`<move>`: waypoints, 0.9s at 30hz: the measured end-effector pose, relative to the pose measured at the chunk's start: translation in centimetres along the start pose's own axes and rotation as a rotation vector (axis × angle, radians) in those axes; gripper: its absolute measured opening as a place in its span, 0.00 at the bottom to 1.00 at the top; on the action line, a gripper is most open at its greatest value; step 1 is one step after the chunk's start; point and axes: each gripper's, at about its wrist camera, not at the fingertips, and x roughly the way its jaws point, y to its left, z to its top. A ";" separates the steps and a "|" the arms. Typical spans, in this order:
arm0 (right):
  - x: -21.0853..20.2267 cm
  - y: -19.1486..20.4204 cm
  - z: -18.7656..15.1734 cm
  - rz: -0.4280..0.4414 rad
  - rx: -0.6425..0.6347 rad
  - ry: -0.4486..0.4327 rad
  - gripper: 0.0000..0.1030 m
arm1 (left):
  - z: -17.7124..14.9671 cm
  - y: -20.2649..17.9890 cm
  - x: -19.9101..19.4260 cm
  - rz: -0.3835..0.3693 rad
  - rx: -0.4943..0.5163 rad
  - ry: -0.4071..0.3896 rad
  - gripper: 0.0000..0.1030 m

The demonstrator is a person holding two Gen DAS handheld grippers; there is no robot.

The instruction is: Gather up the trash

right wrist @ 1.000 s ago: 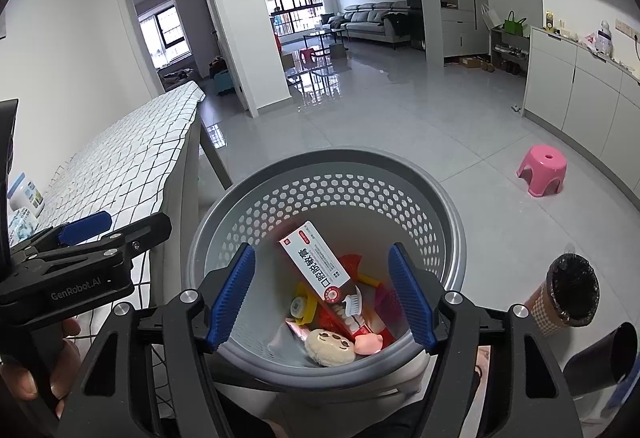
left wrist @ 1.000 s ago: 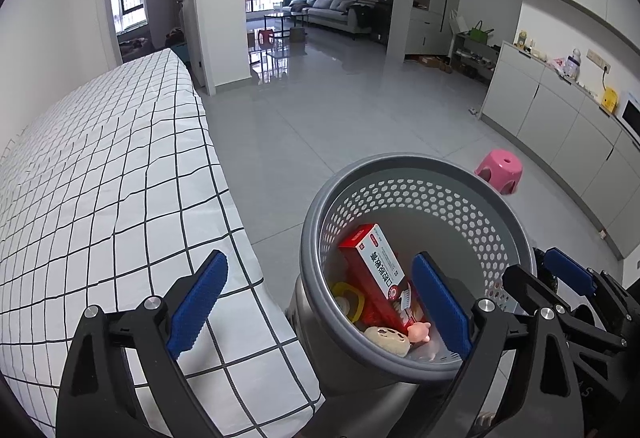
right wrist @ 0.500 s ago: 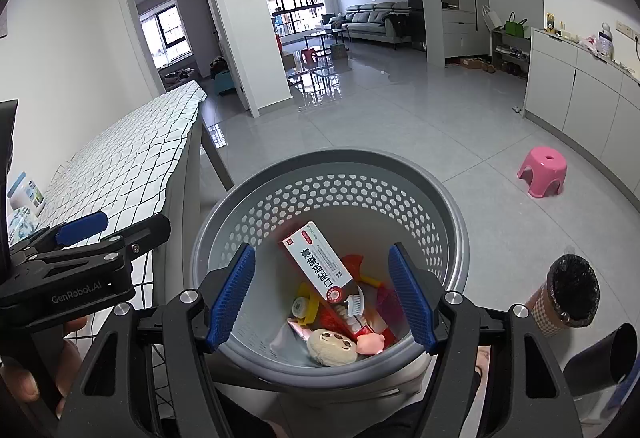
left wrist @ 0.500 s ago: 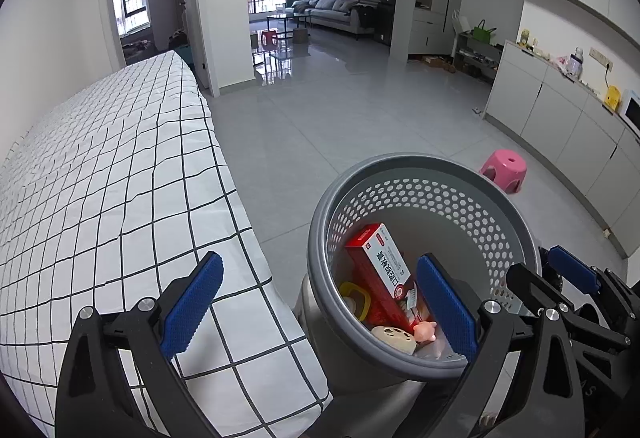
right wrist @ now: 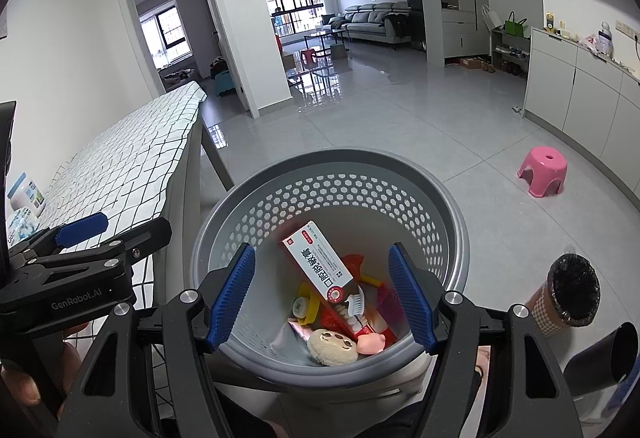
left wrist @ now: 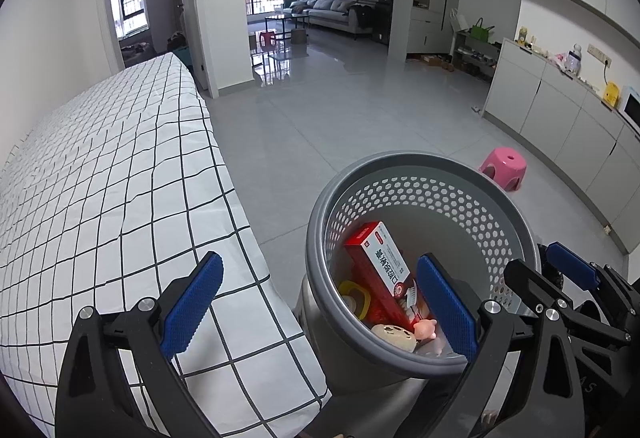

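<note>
A grey perforated trash basket (left wrist: pixel 500 206) (right wrist: pixel 448 206) stands on the floor beside the table. It holds a red and white toothpaste box (left wrist: pixel 380 262) (right wrist: pixel 320 262), a yellow tape roll (left wrist: pixel 354 296), a beige plush toy (right wrist: pixel 332 346) and a small pink figure (right wrist: pixel 370 342). My left gripper (left wrist: pixel 320 302) is open and empty, straddling the table edge and the basket's left rim. My right gripper (right wrist: pixel 322 290) is open and empty above the basket's mouth. It also shows in the left wrist view (left wrist: pixel 560 278).
A table with a white checked cloth (left wrist: pixel 100 178) (right wrist: pixel 132 154) lies to the left. A pink stool (left wrist: pixel 504 166) (right wrist: pixel 544 170) stands on the tiled floor at right. A checked bin with a black liner (right wrist: pixel 568 294) stands right of the basket. White cabinets (left wrist: pixel 560 118) line the right wall.
The left wrist view has shifted slightly, so the basket sits a little further right in it. The right gripper and the basket's contents are unchanged.
</note>
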 end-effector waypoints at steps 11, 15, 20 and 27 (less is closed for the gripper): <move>0.0 0.0 0.0 -0.001 0.001 0.000 0.64 | 0.0 0.0 -0.2 0.015 -0.004 -0.007 0.93; 0.0 0.0 0.0 0.000 -0.001 0.000 0.64 | -0.1 0.1 -0.1 0.020 0.000 -0.004 0.93; 0.0 -0.1 0.0 0.000 0.000 -0.002 0.64 | -0.1 0.1 0.0 0.015 0.001 0.002 0.93; -0.1 0.3 0.2 0.001 -0.001 -0.004 0.64 | -0.1 0.1 0.1 0.015 0.001 0.002 0.93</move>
